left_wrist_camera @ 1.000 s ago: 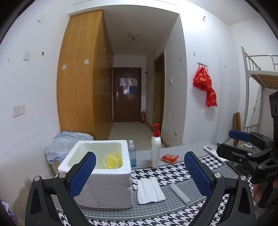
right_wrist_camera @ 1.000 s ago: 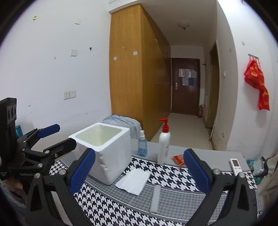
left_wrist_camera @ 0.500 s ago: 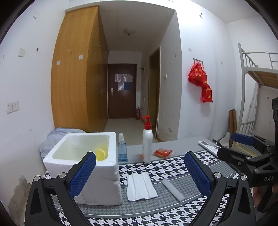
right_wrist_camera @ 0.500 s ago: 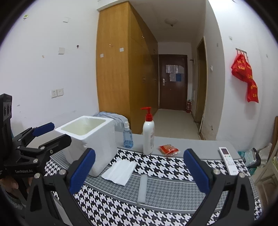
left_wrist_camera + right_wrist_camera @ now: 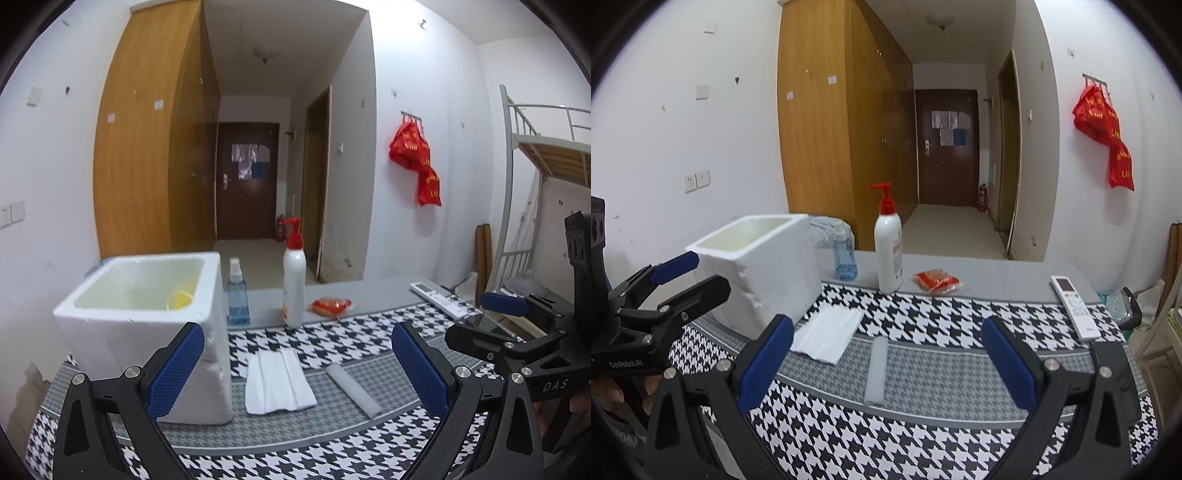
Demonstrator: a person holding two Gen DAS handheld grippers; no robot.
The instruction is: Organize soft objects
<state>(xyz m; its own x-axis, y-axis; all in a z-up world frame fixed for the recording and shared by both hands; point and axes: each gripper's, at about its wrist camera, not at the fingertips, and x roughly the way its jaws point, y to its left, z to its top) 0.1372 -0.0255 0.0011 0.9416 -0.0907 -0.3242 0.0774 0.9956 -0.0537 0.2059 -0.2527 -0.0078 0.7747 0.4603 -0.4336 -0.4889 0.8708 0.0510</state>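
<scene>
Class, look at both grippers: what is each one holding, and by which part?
Nothing. The left gripper and right gripper are both open and empty; the folded white cloth and foam roll lie untouched on the mat.

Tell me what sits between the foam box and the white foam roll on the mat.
The folded white cloth lies flat between the foam box and the foam roll, touching neither; both wrist views show it.

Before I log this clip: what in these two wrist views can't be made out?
- Inside of the white foam box: the left wrist view shows only part of a yellow item behind the rim; the right wrist view shows none.
- Label print on the white pump bottle: too small in both views.
- Grey-blue cloth: mostly hidden behind the box.
- Red snack packet: print too small.
</scene>
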